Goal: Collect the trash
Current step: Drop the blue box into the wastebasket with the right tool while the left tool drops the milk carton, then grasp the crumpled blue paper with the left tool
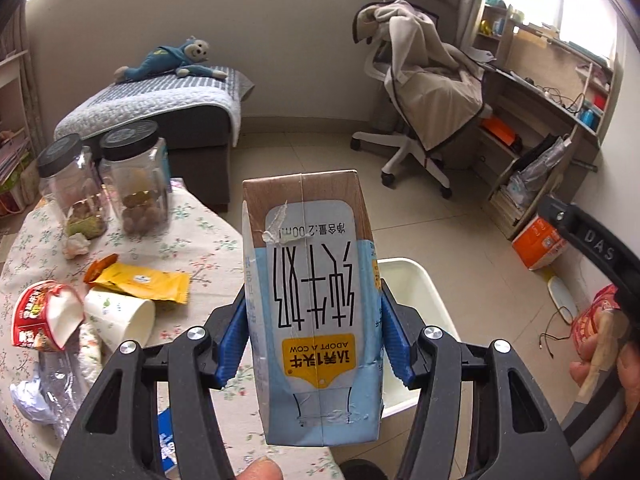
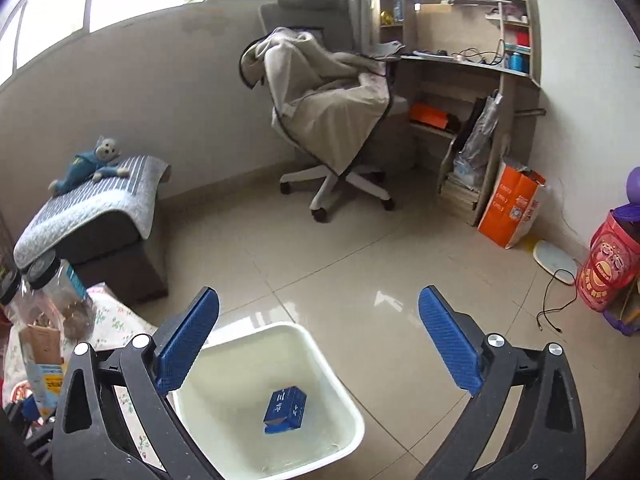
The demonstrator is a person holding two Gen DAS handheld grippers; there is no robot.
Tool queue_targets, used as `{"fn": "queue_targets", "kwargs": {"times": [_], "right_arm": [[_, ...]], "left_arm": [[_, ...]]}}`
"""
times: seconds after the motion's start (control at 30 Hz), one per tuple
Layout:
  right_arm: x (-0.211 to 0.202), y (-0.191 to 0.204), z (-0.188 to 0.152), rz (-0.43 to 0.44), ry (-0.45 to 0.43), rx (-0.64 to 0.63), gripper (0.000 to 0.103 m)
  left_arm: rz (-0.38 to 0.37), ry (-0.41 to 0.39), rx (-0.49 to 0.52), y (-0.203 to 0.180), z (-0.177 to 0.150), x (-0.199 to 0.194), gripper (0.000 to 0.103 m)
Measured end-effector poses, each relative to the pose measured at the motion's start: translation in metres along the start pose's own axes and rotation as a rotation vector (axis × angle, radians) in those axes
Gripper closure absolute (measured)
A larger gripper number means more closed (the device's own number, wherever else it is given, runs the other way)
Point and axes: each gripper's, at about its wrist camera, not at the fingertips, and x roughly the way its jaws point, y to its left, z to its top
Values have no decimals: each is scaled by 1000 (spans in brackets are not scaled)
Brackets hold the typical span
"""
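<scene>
My left gripper [image 1: 314, 336] is shut on a blue and brown milk carton [image 1: 312, 300] and holds it upside down above the table's right edge, beside the white bin [image 1: 416, 292]. My right gripper [image 2: 320, 344] is open and empty above the white bin [image 2: 344, 364], which holds a small blue box [image 2: 285, 409]. The milk carton also shows at the left of the right wrist view [image 2: 42, 364]. On the floral table [image 1: 208, 236] lie a yellow wrapper [image 1: 144, 280], a paper cup [image 1: 120, 316], a red noodle cup [image 1: 46, 316], a crumpled tissue [image 1: 76, 245] and clear plastic with foil [image 1: 44, 392].
Two black-lidded jars [image 1: 136, 184] stand at the table's far side. A grey ottoman with a plush toy [image 1: 176, 60] sits behind. An office chair [image 2: 328, 120], a desk [image 2: 468, 76], an orange bag [image 2: 512, 208] and a floor cable [image 2: 556, 304] lie beyond the bin.
</scene>
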Motion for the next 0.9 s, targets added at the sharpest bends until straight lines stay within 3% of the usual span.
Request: {"fn": "queue_targets", "kwargs": {"times": [0.3,0.4,0.57,0.77,0.9], "right_arm": [[-3,-40,5,-86,-45,59,7],[-5,-43,4,-115,-65,46,7],[-13,-32,1,-129,-103,20,7],[-35,8,-6,-81,-151,-56,7],[-54,41,-16,-27,-182,-129,7]], "left_arm": [[-77,66,22,-60,11,48,44],[-67,76,32,-63,13,51,31],[6,-17,79,-51,17,23,25],[163,-191,71,-14,21,-32,17],[239,-260,39,13,17,-65,14]]}}
